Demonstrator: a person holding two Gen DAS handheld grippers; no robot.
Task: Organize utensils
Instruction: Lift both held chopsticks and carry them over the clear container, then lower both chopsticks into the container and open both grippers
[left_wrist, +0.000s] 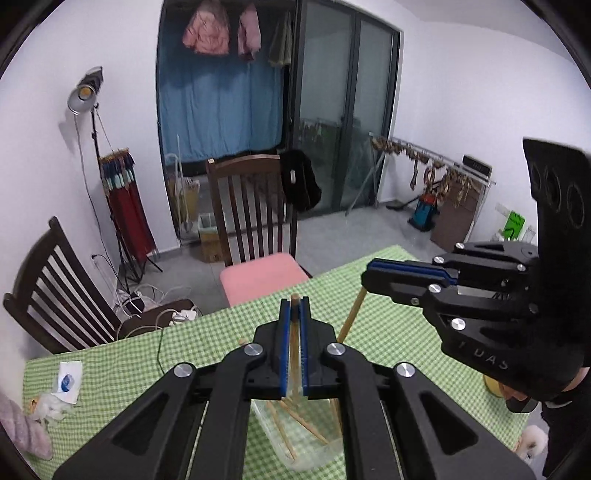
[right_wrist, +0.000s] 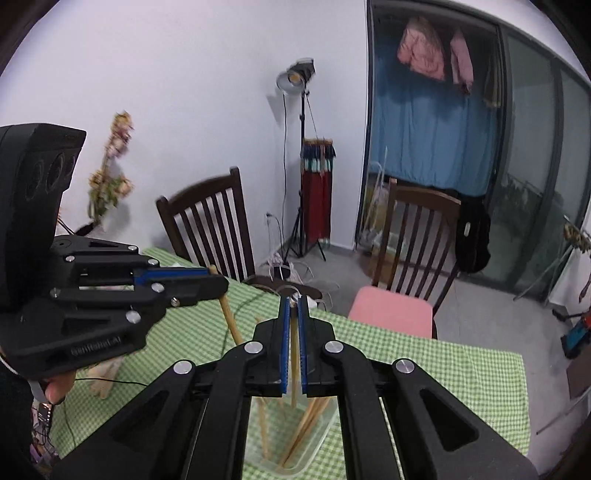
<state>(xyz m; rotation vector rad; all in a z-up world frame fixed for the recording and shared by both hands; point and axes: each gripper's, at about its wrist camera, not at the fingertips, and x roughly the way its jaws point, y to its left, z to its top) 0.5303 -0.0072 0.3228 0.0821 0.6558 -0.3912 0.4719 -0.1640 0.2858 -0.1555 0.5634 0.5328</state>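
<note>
Green-checked table: left gripper and right gripper each clench one wooden chopstick above the clear plastic container; next, lowering and releasing inside.

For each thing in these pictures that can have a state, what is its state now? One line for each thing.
left gripper: shut on a wooden chopstick, held above the table.
right gripper: shut on another chopstick.
clear container: uncovered, standing on the checked tablecloth, with several chopsticks leaning inside.
studio lamp: lit.
glass sliding door: looks closed.
chair with pink cushion: unoccupied, a black garment hanging on its back.
</note>
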